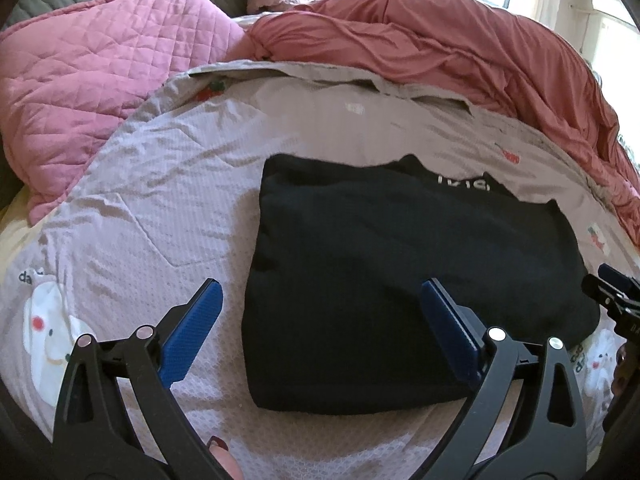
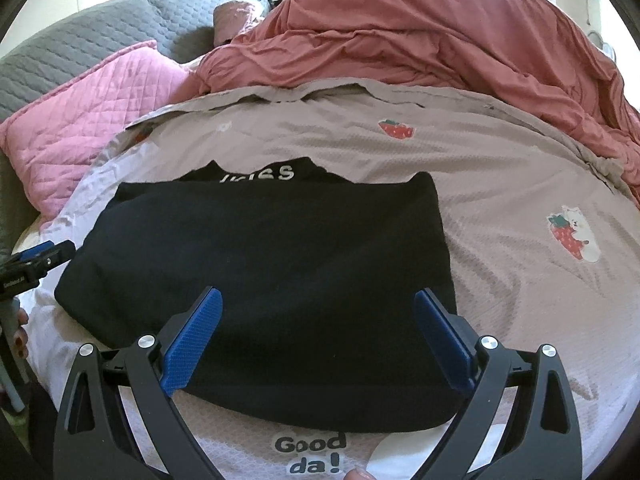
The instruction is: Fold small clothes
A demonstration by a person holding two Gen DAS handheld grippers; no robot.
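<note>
A black garment point(image 1: 400, 268) with white lettering at its far edge lies folded flat on the grey-lilac bed cover point(image 1: 160, 216). It also shows in the right wrist view point(image 2: 272, 248). My left gripper point(image 1: 320, 292) is open and empty, hovering over the garment's near left corner, its right finger above the cloth. My right gripper point(image 2: 318, 300) is open and empty, both fingers above the garment's near edge. The other gripper shows at the right edge of the left wrist view point(image 1: 612, 292) and at the left edge of the right wrist view point(image 2: 36, 260).
A pink quilted pillow point(image 1: 92, 92) lies at the far left. A bunched salmon duvet point(image 1: 480, 48) runs along the far and right side. A grey quilted headboard point(image 2: 88, 40) stands behind. The cover carries strawberry prints point(image 2: 572, 236) and "Good da!" text point(image 2: 312, 456).
</note>
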